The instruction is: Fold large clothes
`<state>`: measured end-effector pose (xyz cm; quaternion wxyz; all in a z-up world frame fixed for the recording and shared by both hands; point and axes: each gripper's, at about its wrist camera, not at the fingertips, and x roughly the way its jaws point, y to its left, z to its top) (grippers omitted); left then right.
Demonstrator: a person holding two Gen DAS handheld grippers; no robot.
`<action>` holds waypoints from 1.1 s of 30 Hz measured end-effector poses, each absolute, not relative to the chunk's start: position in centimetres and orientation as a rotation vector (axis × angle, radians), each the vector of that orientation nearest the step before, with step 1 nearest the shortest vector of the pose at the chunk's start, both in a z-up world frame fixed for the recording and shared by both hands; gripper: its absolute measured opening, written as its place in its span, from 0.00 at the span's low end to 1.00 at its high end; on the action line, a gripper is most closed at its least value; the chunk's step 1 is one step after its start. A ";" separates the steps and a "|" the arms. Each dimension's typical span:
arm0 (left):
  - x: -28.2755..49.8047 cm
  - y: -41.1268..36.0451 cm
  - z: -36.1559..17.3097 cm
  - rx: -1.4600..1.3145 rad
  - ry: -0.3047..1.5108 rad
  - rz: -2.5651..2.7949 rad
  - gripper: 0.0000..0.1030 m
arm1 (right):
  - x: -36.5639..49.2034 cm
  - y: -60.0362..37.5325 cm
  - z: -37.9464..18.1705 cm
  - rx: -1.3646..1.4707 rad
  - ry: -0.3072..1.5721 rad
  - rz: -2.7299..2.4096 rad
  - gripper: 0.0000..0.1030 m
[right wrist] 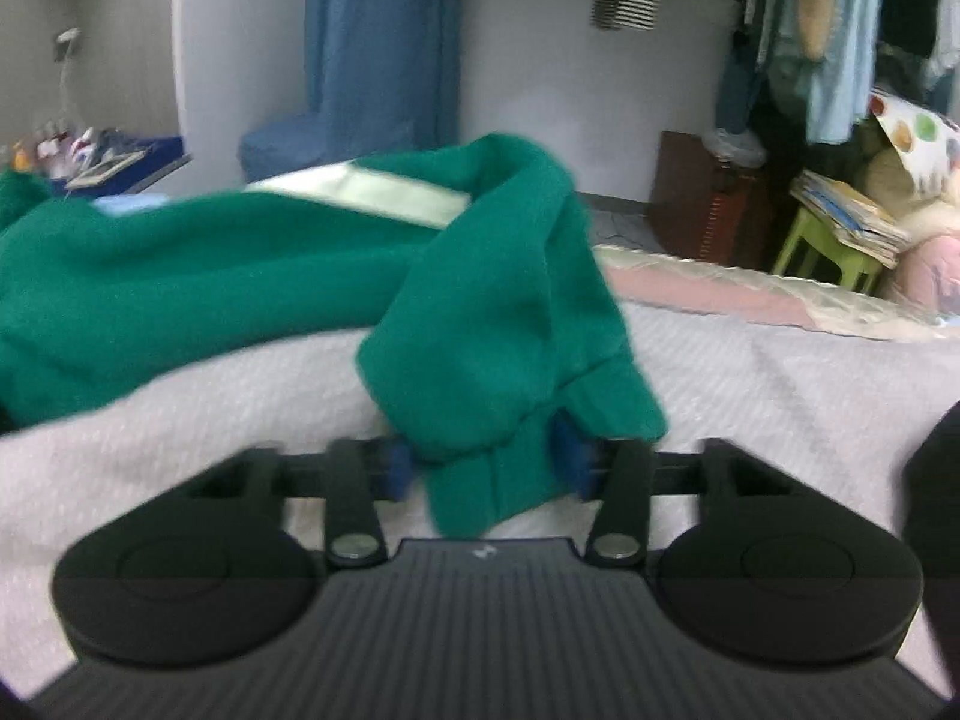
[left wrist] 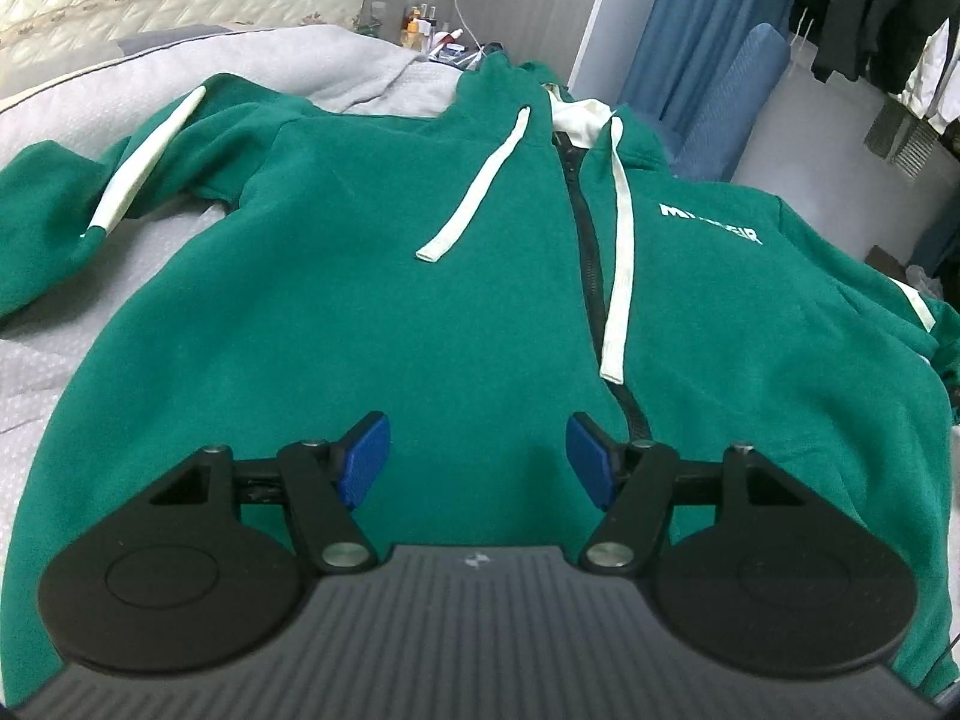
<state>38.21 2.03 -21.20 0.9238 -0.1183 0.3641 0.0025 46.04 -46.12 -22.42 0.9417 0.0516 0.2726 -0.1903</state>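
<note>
Lying on the bed (left wrist: 48,372), a green hoodie (left wrist: 336,300), its sleeve (right wrist: 510,312) between the right hand-held gripper (right wrist: 486,468) pads

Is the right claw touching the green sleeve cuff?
Touching. The right wrist view shows the right claw with both blue pads against the green sleeve cuff.

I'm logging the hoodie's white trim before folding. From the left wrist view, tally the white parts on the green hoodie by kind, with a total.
Drawstring ends: 2
Sleeve stripes: 2
Chest lettering: 1
Hood lining patch at the collar: 1
Total: 6
</note>
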 end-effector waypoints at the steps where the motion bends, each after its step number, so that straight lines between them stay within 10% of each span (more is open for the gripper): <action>1: 38.2 2.2 -21.3 -0.249 0.748 0.008 0.68 | 45.7 -46.4 -21.7 0.111 0.544 -0.406 0.26; 18: 35.1 5.2 -19.6 -0.355 0.702 0.003 0.68 | 31.9 -52.7 -4.1 0.292 0.299 -0.373 0.21; 33: 35.6 4.8 -20.3 -0.349 0.739 -0.002 0.68 | 37.1 -58.8 -15.4 0.350 0.491 -0.568 0.25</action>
